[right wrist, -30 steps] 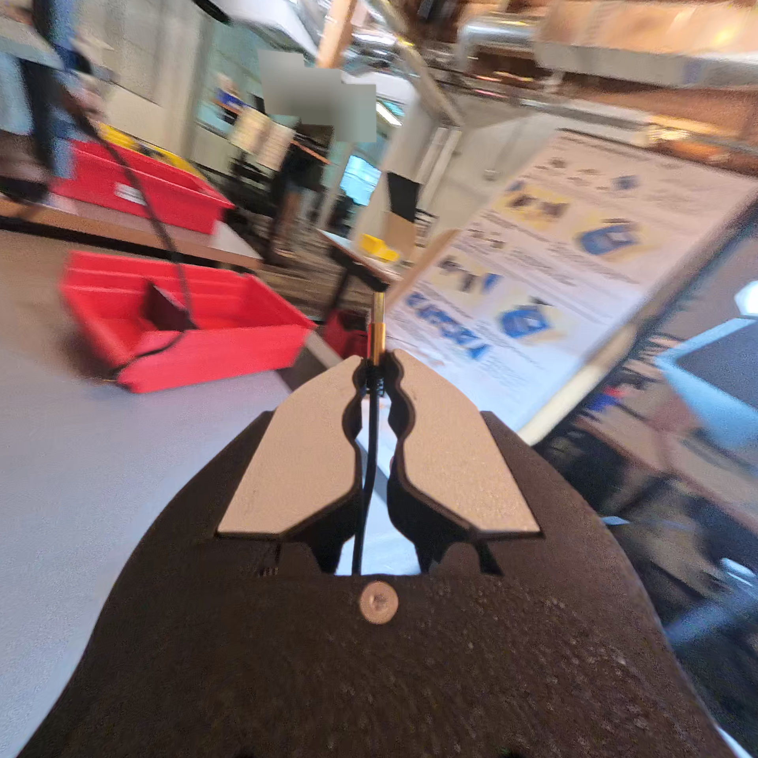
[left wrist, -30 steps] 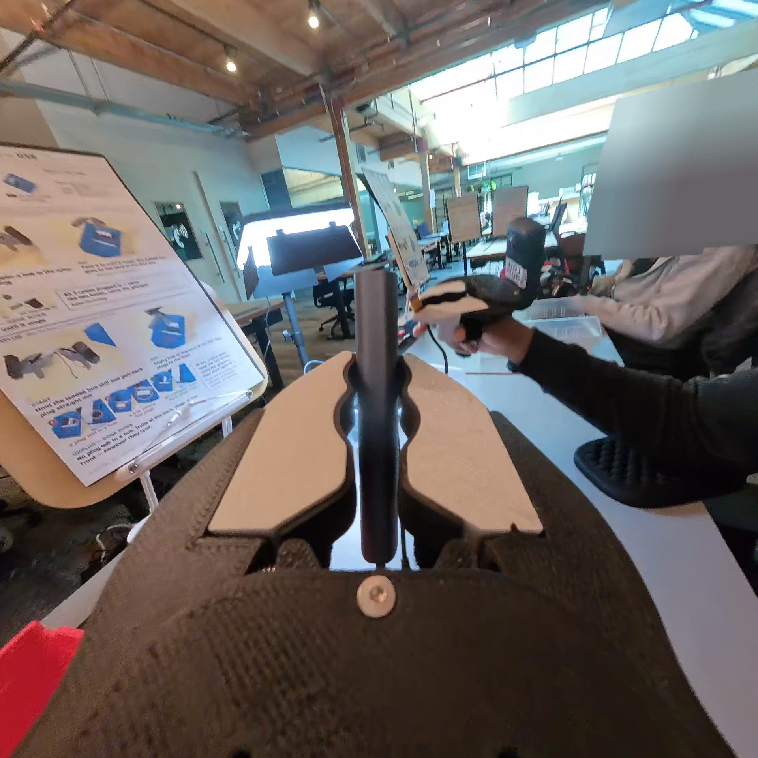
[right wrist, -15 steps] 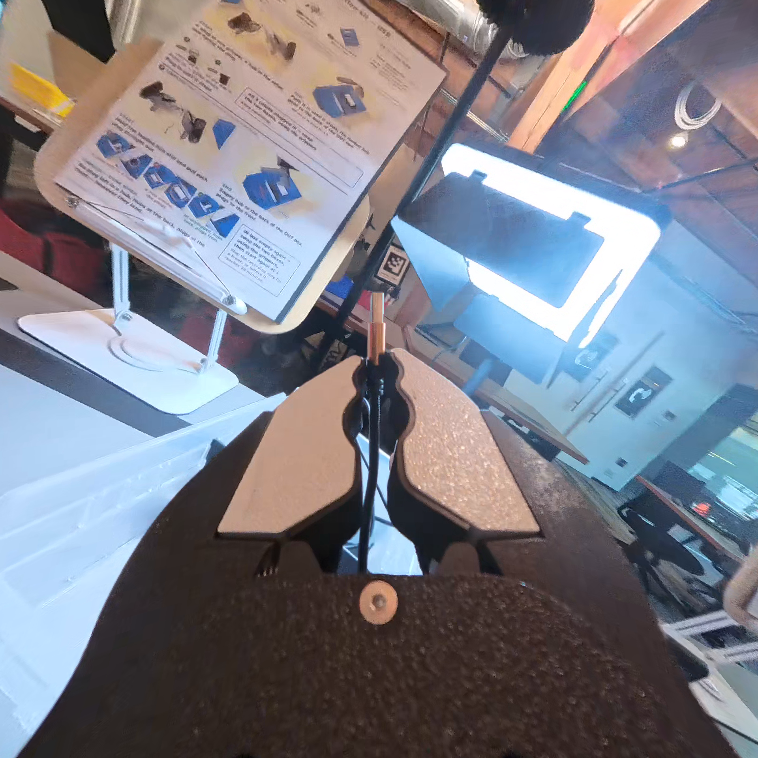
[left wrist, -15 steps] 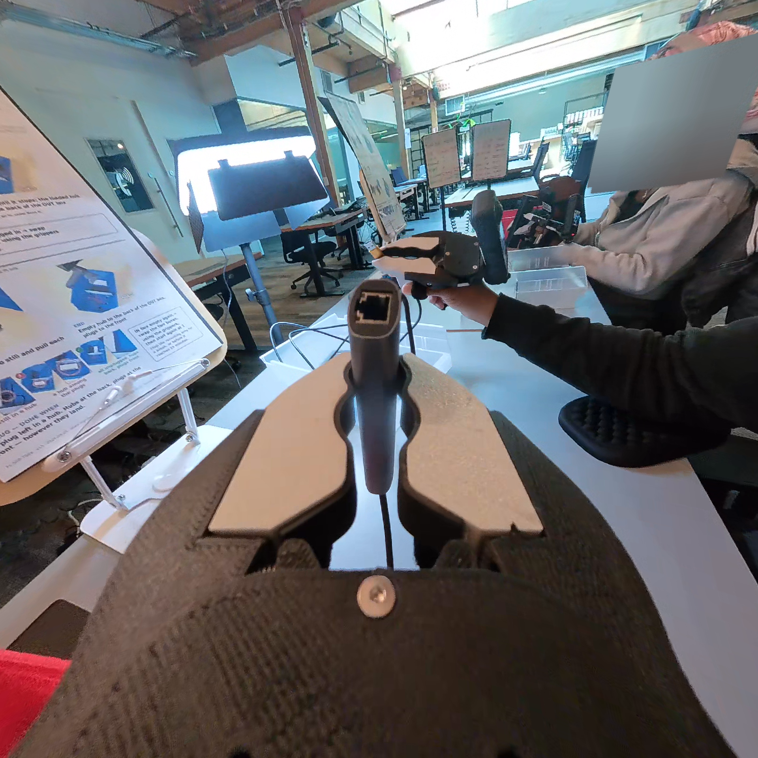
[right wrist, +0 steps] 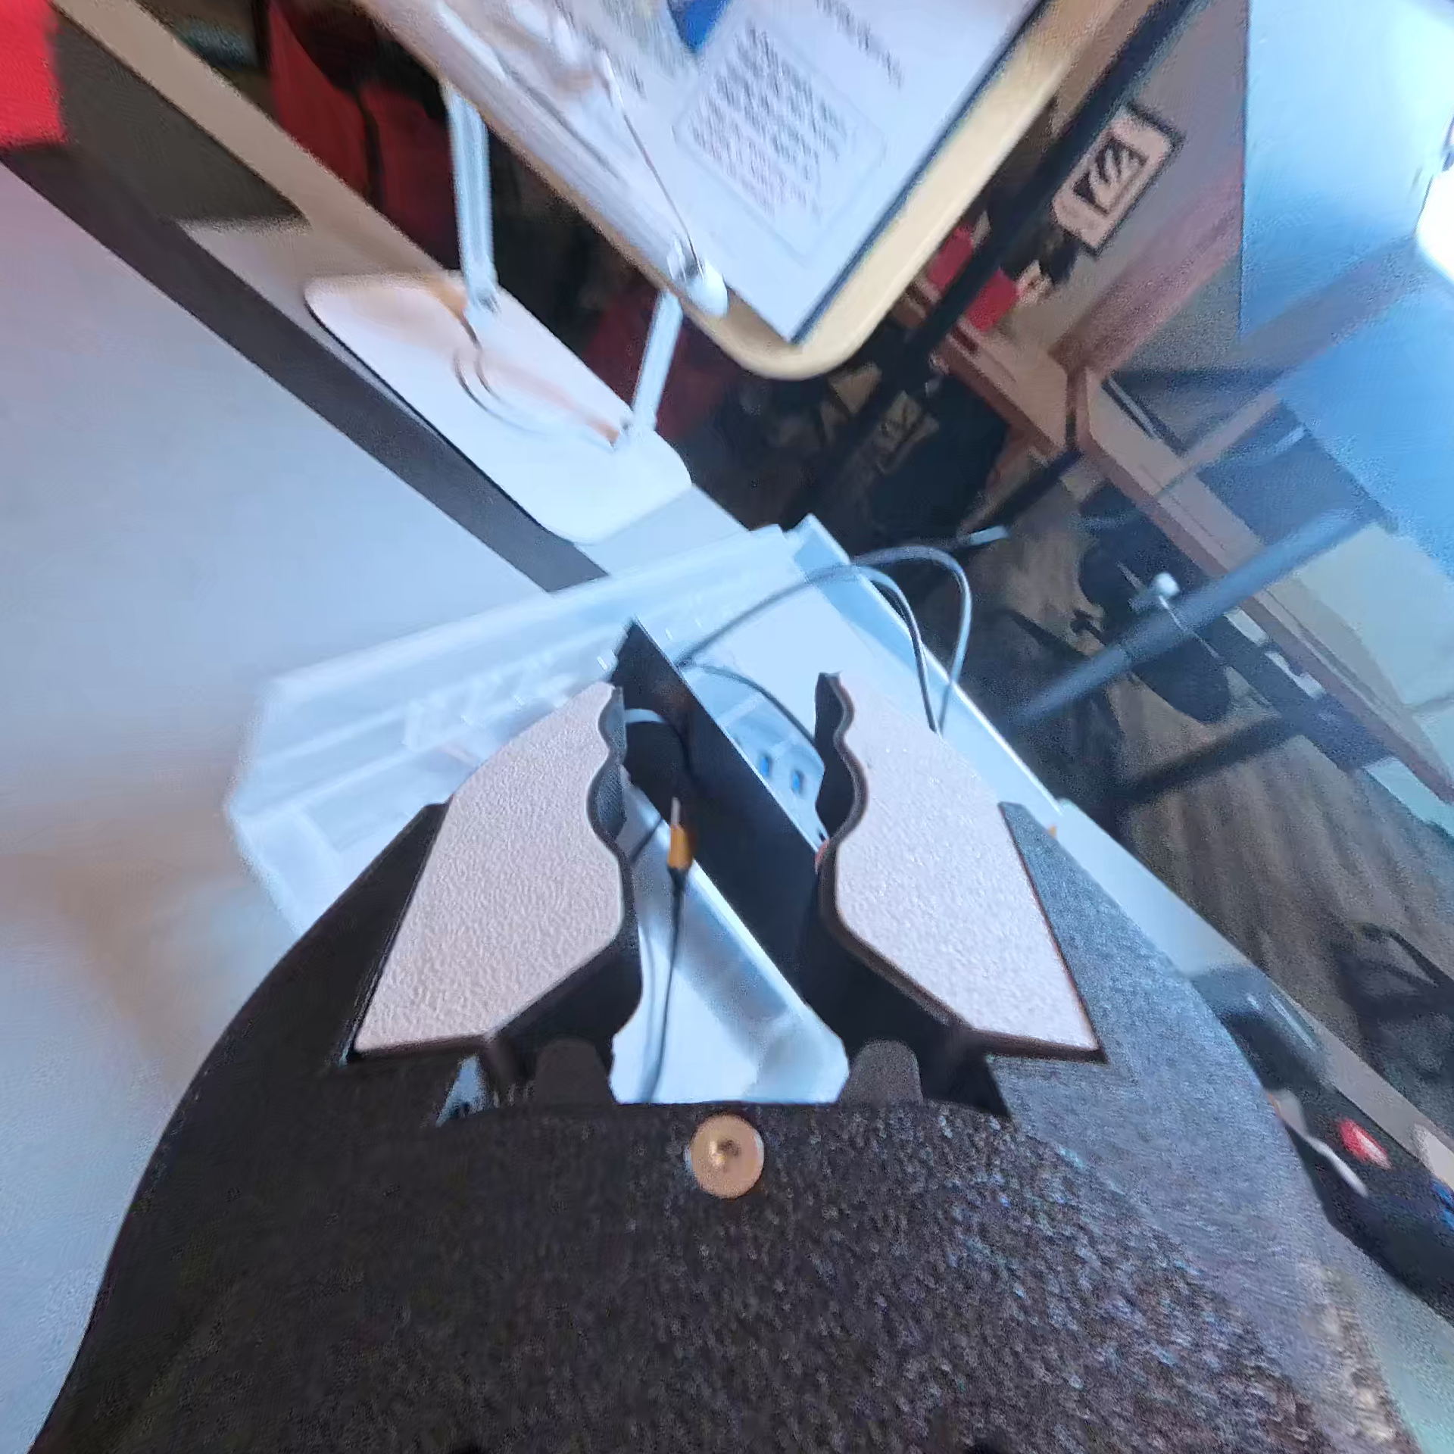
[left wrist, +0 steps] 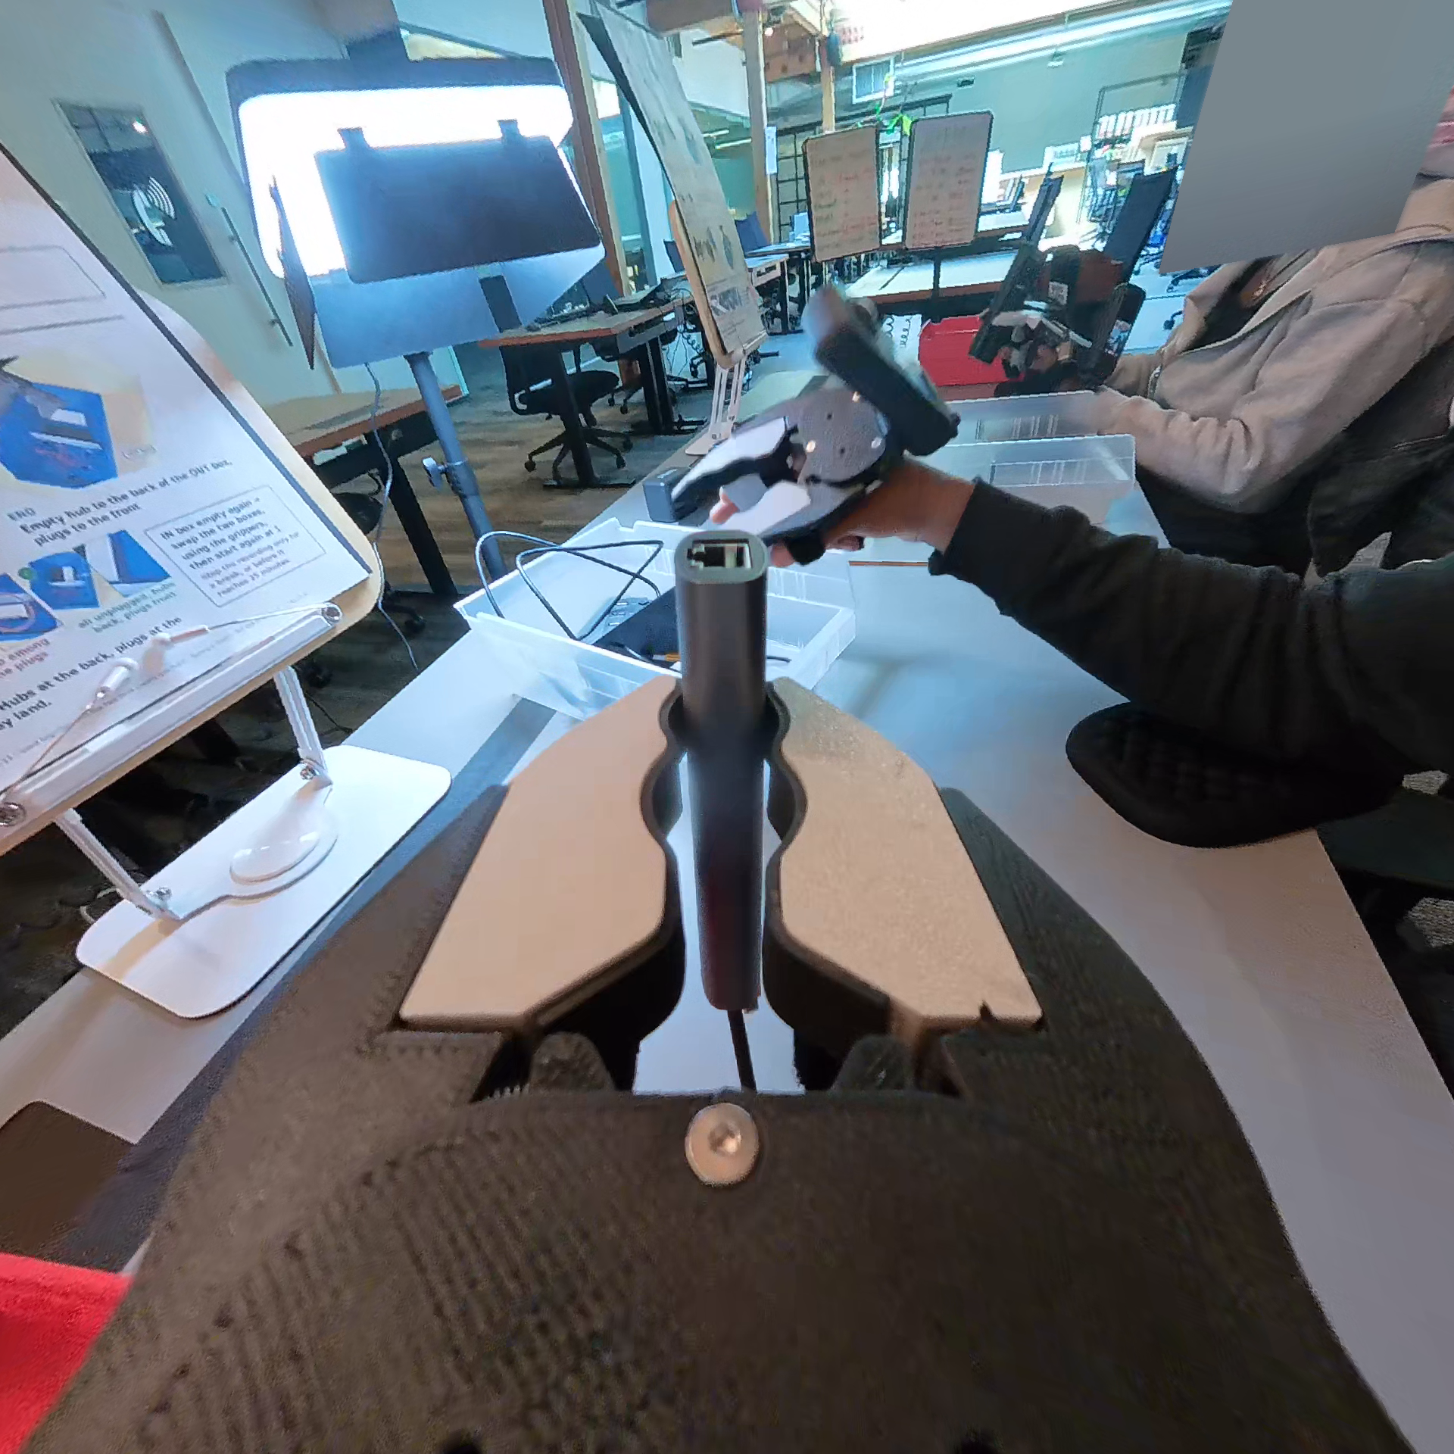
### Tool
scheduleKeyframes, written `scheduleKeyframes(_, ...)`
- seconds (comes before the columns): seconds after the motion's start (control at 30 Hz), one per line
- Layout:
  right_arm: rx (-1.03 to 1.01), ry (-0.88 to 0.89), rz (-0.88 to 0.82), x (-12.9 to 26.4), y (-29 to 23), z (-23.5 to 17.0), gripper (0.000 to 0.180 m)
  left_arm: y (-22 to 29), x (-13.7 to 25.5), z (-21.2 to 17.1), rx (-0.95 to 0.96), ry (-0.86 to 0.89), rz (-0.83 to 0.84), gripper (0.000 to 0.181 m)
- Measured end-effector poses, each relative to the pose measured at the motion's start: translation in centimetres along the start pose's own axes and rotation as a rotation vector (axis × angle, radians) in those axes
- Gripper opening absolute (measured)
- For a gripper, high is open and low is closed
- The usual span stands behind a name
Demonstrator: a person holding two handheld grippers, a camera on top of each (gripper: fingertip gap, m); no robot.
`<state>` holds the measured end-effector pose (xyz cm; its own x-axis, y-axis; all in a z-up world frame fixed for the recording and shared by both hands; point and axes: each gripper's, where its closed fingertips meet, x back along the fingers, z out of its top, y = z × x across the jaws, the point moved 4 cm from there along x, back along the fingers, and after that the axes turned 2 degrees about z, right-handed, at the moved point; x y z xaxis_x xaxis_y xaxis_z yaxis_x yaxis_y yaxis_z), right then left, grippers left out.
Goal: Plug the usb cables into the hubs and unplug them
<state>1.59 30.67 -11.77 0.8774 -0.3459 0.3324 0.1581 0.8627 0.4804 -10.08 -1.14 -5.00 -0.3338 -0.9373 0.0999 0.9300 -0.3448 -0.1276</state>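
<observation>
The left gripper (left wrist: 722, 712) clamps a smooth dark-grey hub (left wrist: 721, 677), port end forward, above the white table (left wrist: 1180, 983). Only the right wrist view shows the right gripper (right wrist: 720, 692), jaws apart over a clear plastic bin (right wrist: 378, 724) where a thin cable's orange-tipped plug (right wrist: 679, 846) lies loose.

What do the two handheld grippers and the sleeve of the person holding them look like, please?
Both the left gripper and right gripper have rough black textured bodies, flat tan finger plates with wavy, notched inner edges, and one round screw at the centre. The person's sleeve is dark and long.
</observation>
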Motion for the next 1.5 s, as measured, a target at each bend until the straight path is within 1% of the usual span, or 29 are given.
scheduleKeyframes(0.07, -0.028, 0.137, 0.099, 1.4, -1.5, 3.1, 0.048, 0.0, -0.3, -0.4, 0.006, -0.008, -0.006, 0.017)
scheduleKeyframes(0.13, -0.012, 0.259, 0.267, 3.2, -4.4, 6.4, 0.046, 0.2, -0.7, -0.8, 0.009, -0.018, -0.023, 0.017)
scheduleKeyframes(0.23, 0.140, 0.372, 0.526, 6.0, -10.6, 10.1, 0.042, 1.0, -1.5, -1.4, -0.013, -0.037, -0.068, 0.017)
scheduleKeyframes(0.27, 0.204, 0.384, 0.594, 6.7, -12.8, 10.9, 0.041, 1.3, -1.8, -1.7, -0.025, -0.046, -0.086, 0.017)
scheduleKeyframes(0.33, 0.312, 0.389, 0.660, 7.6, -16.5, 12.1, 0.038, 2.2, -2.4, -2.2, -0.052, -0.076, -0.128, 0.017)
scheduleKeyframes(0.4, 0.408, 0.355, 0.683, 7.8, -19.5, 12.4, 0.037, 3.0, -3.2, -2.9, -0.085, -0.126, -0.142, 0.017)
scheduleKeyframes(0.47, 0.491, 0.284, 0.687, 7.2, -21.5, 11.8, 0.034, 3.8, -3.8, -3.6, -0.139, -0.179, -0.149, 0.017)
scheduleKeyframes(0.5, 0.518, 0.259, 0.678, 6.9, -22.0, 11.5, 0.028, 4.3, -4.1, -4.0, -0.176, -0.210, -0.162, 0.017)
scheduleKeyframes(0.57, 0.527, 0.238, 0.670, 6.2, -22.2, 11.1, 0.013, 4.8, -4.5, -4.7, -0.259, -0.282, -0.140, 0.017)
scheduleKeyframes(0.6, 0.515, 0.241, 0.687, 6.1, -22.1, 10.9, 0.010, 4.9, -4.5, -4.9, -0.303, -0.303, -0.125, 0.017)
scheduleKeyframes(0.67, 0.468, 0.262, 0.738, 6.3, -22.0, 10.9, 0.009, 5.3, -4.5, -4.8, -0.361, -0.296, -0.119, 0.017)
scheduleKeyframes(0.73, 0.444, 0.282, 0.752, 6.3, -21.9, 11.0, 0.009, 5.4, -4.4, -4.5, -0.377, -0.279, -0.118, 0.017)
scheduleKeyframes(0.87, 0.487, 0.288, 0.745, 6.5, -22.3, 10.9, 0.008, 5.6, -4.2, -4.7, -0.426, -0.282, -0.130, 0.017)
scheduleKeyframes(0.93, 0.490, 0.315, 0.740, 6.8, -22.0, 11.2, 0.007, 5.7, -3.9, -4.4, -0.431, -0.257, -0.141, 0.018)
scheduleKeyframes(1.0, 0.475, 0.352, 0.730, 7.2, -21.4, 11.7, 0.007, 5.2, -3.7, -4.4, -0.423, -0.271, -0.120, 0.031)
scheduleKeyframes(1.03, 0.460, 0.378, 0.734, 7.6, -21.1, 11.9, 0.007, 4.9, -3.6, -4.6, -0.431, -0.286, -0.097, 0.035)
scheduleKeyframes(1.07, 0.445, 0.397, 0.749, 7.9, -21.0, 12.1, 0.007, 4.7, -3.6, -4.6, -0.439, -0.284, -0.086, 0.033)
scheduleKeyframes(1.13, 0.440, 0.403, 0.744, 8.1, -20.8, 12.2, 0.007, 5.0, -3.6, -4.2, -0.450, -0.242, -0.088, 0.017)
scheduleKeyframes(1.3, 0.430, 0.440, 0.724, 8.0, -20.6, 12.6, 0.008, 4.6, -3.4, -3.7, -0.498, -0.236, -0.065, 0.018)
scheduleKeyframes(1.5, 0.310, 0.532, 0.844, 8.4, -20.2, 13.0, 0.008, 5.2, -2.7, -1.8, -0.438, -0.140, -0.114, 0.017)
